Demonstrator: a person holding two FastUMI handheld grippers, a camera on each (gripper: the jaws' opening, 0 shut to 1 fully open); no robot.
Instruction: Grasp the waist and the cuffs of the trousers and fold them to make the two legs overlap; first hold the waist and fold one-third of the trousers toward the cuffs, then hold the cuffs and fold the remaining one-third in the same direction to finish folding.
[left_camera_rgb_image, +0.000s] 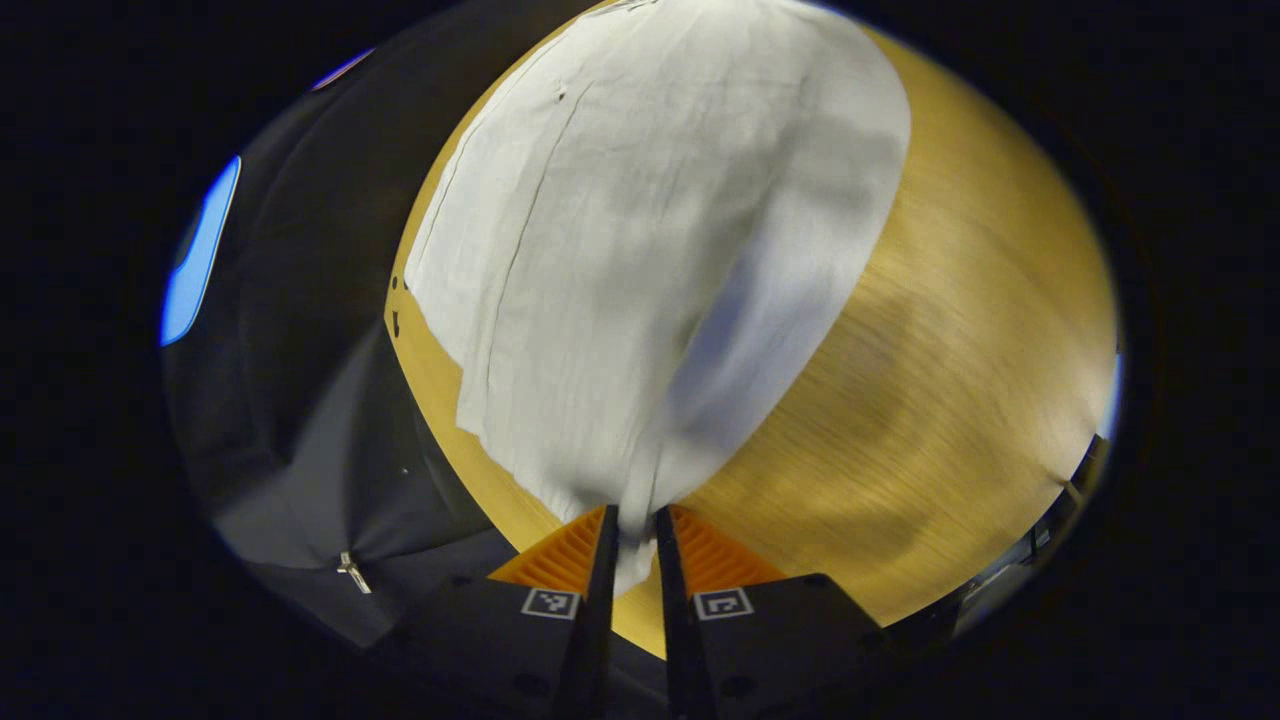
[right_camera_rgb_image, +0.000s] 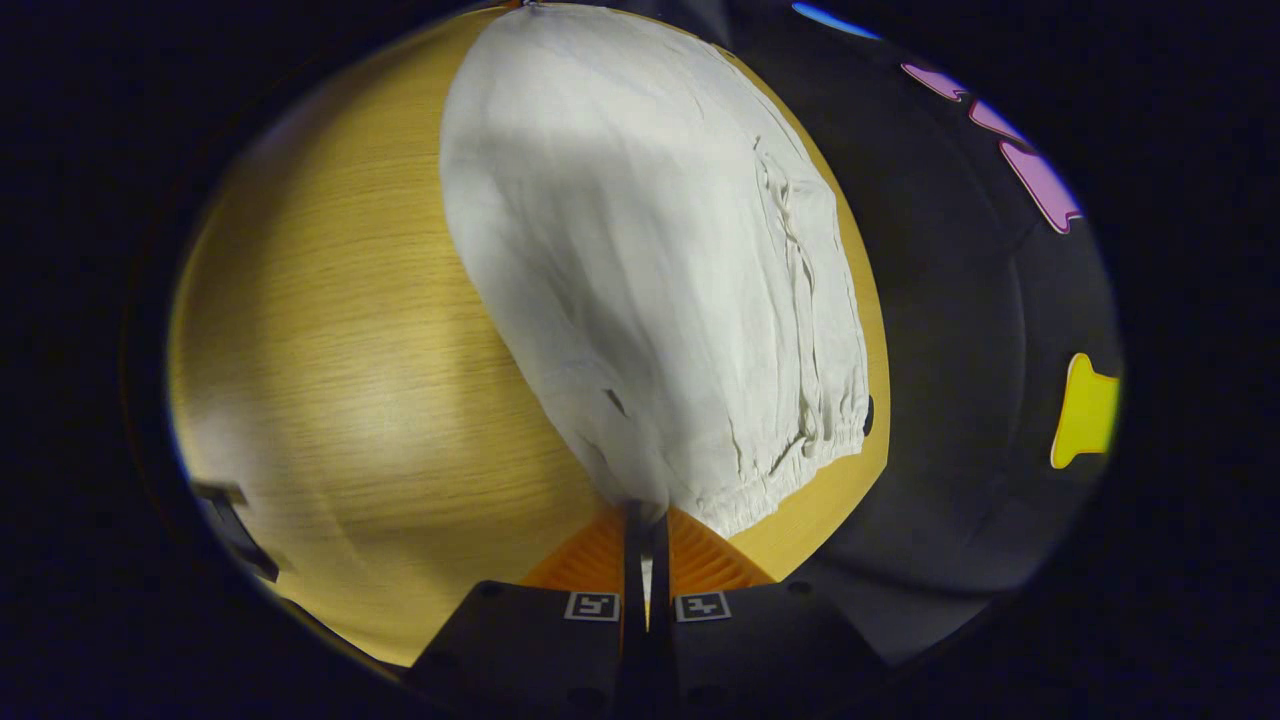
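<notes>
Closest to me in the left gripper view, my left gripper (left_camera_rgb_image: 633, 545) has its fingers clamped on a bunched corner of the off-white, crinkled woven trousers (left_camera_rgb_image: 640, 250); the cloth is drawn into a narrow tail between them. In the right gripper view, my right gripper (right_camera_rgb_image: 646, 545) has its fingers pressed nearly together on another pinch of the same fabric, just beside the gathered elastic hem (right_camera_rgb_image: 790, 465), which I take to be the waist end.

From both sets of fingers the trousers run straight away along the light, wood-grain worktop (right_camera_rgb_image: 330, 330), their long axis pointing forward from each gripper, so I judge the fold must carry the held edge along that line. The garment lies close to the worktop's edge on the booth-wall side, with bare wood on the other side.

The fabric looks thin and limp, with fine creases, a stitched seam and a small dark mark (left_camera_rgb_image: 561, 97) farther off. Beyond the worktop's edge hangs black cloth (left_camera_rgb_image: 320, 300).
</notes>
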